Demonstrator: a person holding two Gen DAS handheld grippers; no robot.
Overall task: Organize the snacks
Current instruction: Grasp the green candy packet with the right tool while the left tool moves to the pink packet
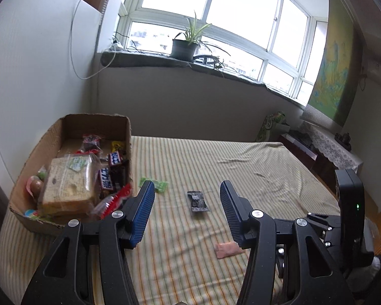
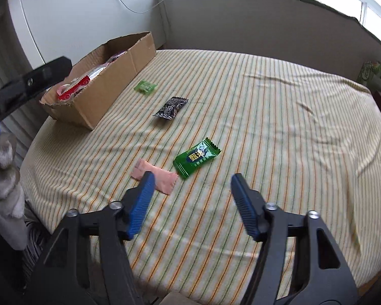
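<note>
Close up, the right gripper (image 2: pixel 190 188) hangs over the striped bed (image 2: pixel 266 127) with its jaws part open and nothing in them, its left pad just in front of a pink wrapper (image 2: pixel 162 178) and a green candy (image 2: pixel 196 158) close beyond. The left gripper (image 1: pixel 187 195) is part open and empty too, with a black packet (image 1: pixel 197 200) lying past its tips. Farther off sit a small, blurry green packet (image 2: pixel 145 86) and the cardboard box (image 2: pixel 109 84), which holds bread (image 1: pixel 68 185) and what look like candy bars.
</note>
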